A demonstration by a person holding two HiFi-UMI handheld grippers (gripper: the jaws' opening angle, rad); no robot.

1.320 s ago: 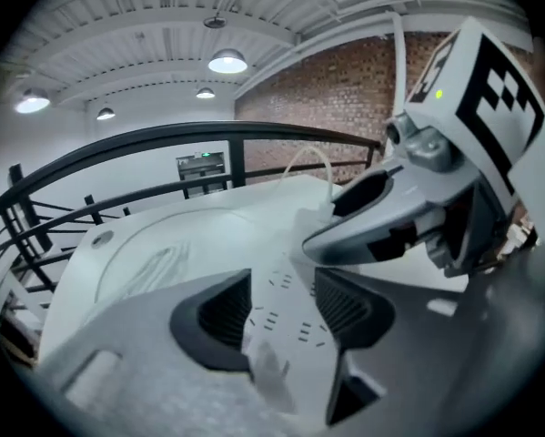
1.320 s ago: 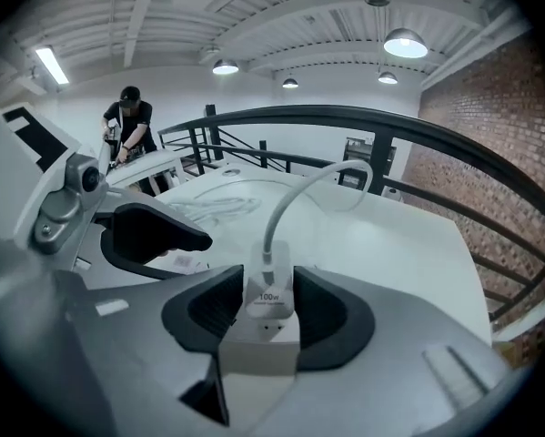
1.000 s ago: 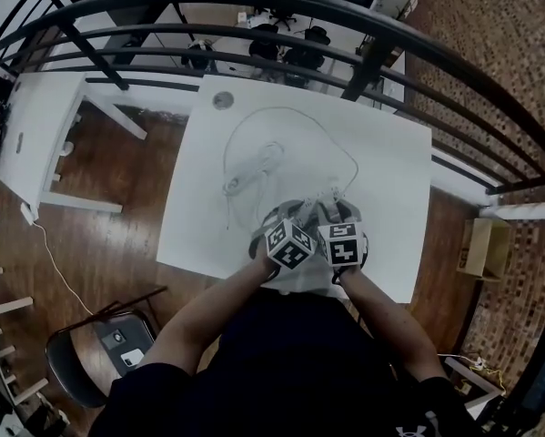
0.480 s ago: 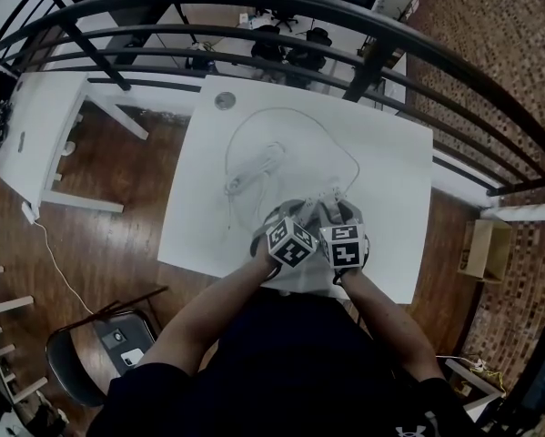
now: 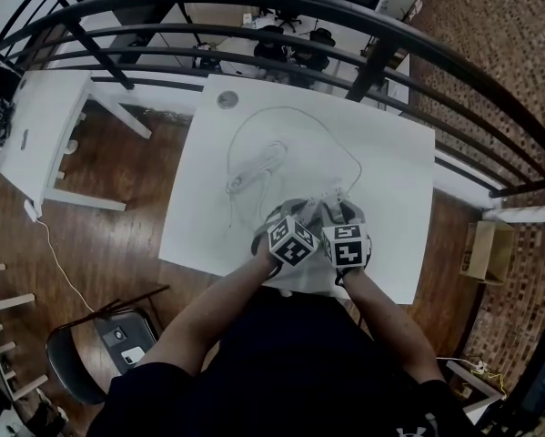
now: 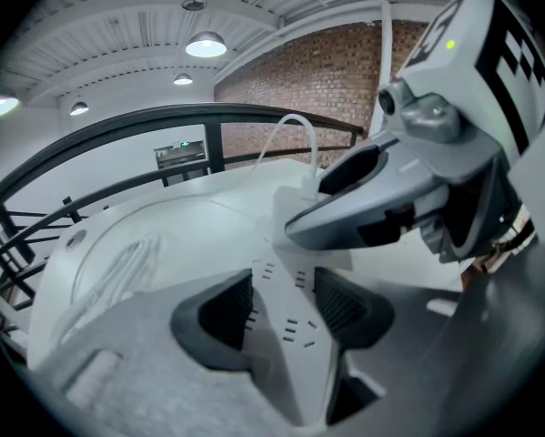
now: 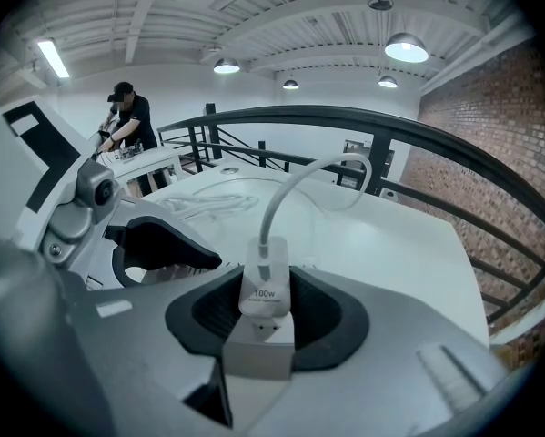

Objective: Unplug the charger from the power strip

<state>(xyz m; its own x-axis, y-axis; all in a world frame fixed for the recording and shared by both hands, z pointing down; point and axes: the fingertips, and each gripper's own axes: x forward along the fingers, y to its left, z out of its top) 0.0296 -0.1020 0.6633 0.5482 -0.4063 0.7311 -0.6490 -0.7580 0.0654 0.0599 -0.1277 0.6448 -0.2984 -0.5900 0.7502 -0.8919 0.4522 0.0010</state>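
In the right gripper view a white charger (image 7: pixel 265 288) marked 100w sits between the pads of my right gripper (image 7: pixel 265 315), which is shut on it. Its white cable (image 7: pixel 295 185) arcs up and away over the table. The charger stands on the end of the white power strip (image 7: pixel 258 351). In the left gripper view my left gripper (image 6: pixel 286 306) is shut on the power strip (image 6: pixel 295 340), whose socket slots show between the pads. The right gripper (image 6: pixel 408 198) hangs over the strip's far end. In the head view both grippers, left (image 5: pixel 301 217) and right (image 5: pixel 338 215), sit side by side near the table's front edge.
The white table (image 5: pixel 390 171) carries a wide cable loop (image 5: pixel 254 116), a coiled bundle (image 5: pixel 258 167) and a round disc (image 5: pixel 227 99) at its far left corner. A black railing (image 5: pixel 254 7) runs behind it. A chair (image 5: pixel 108 344) stands at lower left. A person (image 7: pixel 131 121) works at a far table.
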